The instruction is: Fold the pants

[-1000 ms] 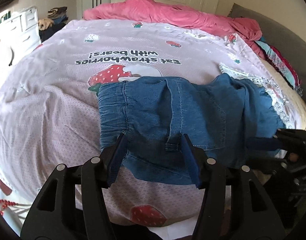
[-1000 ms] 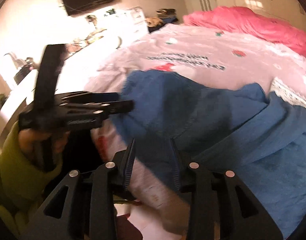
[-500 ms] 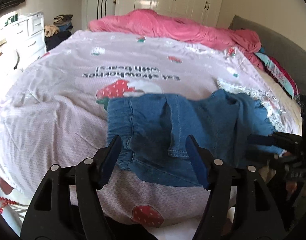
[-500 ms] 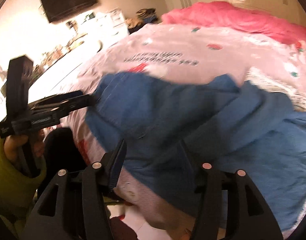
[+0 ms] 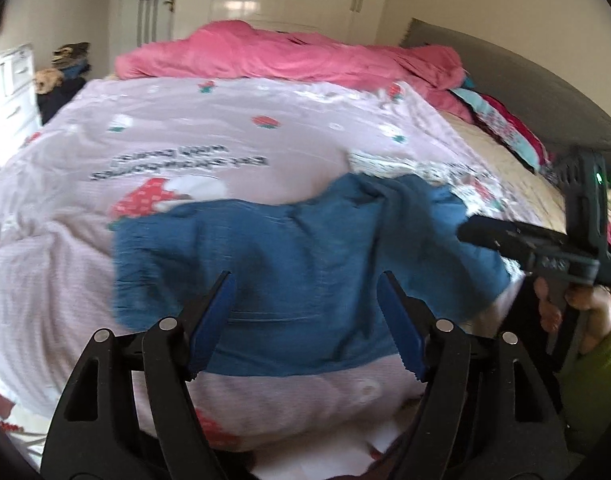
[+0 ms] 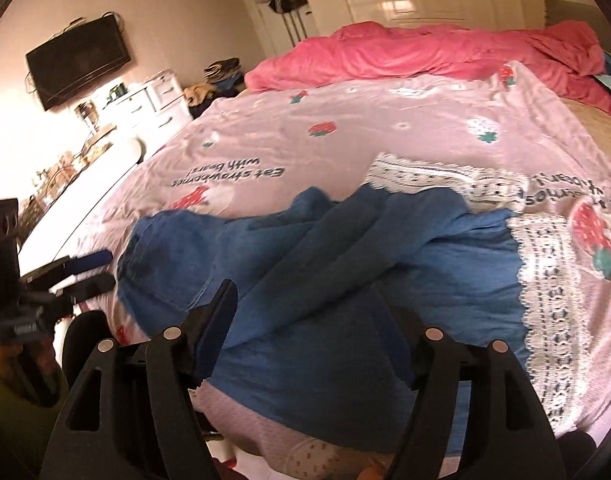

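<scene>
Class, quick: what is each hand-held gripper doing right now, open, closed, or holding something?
Left hand-held gripper: jaws opening, holding nothing, blue pants beyond.
Right hand-held gripper: jaws opening, holding nothing, above the pants.

A: Where is there room around the rumpled blue denim pants [image 6: 345, 280]?

B: Beyond them, the pale pink strawberry-print bedspread [image 6: 345, 120] lies bare; farther still, a heaped pink quilt [image 6: 425, 52] blocks passage.

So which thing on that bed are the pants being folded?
Start at the big bed with the pale pink strawberry sheet. Near its front edge lie the pants, rumpled. They are the only blue denim there, unlike the bright pink blanket heaped at the far end.
</scene>
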Tool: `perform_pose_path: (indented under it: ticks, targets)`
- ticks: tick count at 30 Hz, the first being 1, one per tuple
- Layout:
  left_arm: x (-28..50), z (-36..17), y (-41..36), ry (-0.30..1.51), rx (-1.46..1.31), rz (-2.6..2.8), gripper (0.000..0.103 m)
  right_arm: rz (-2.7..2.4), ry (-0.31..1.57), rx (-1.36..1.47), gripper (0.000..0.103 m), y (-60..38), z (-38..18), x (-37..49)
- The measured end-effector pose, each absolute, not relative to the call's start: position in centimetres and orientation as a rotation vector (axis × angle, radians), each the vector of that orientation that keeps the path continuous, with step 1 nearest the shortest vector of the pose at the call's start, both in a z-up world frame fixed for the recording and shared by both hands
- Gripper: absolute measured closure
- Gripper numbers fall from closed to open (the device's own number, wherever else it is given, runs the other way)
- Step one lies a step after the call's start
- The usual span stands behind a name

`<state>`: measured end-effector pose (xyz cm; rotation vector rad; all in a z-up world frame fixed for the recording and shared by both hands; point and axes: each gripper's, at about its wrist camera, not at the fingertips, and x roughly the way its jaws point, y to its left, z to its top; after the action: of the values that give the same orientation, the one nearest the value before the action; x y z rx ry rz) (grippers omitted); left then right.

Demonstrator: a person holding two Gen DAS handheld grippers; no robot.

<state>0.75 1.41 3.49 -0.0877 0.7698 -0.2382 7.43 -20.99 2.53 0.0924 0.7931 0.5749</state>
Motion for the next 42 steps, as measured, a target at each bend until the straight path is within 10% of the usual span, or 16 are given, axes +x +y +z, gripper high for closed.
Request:
perform_pose_path:
  ticks: [14, 18, 42]
  targets:
    - [3.7, 0.4, -4.4, 0.877, -0.060, -0.409, 0.038, 0.462, 0.768, 0.102, 0.019, -24.0, 2.5, 8.6]
    - [5.6, -0.9, -5.7, 0.930, -0.070, -0.467, 0.067, 0.440, 0.767, 0.105, 0.016, -24.6, 2.5, 9.3]
    - [9.8, -2.9, -8.3, 0.897, -0.181, -0.664, 0.088, 0.381, 0.915, -0.139, 0.011, -16.2, 1.2, 23.8]
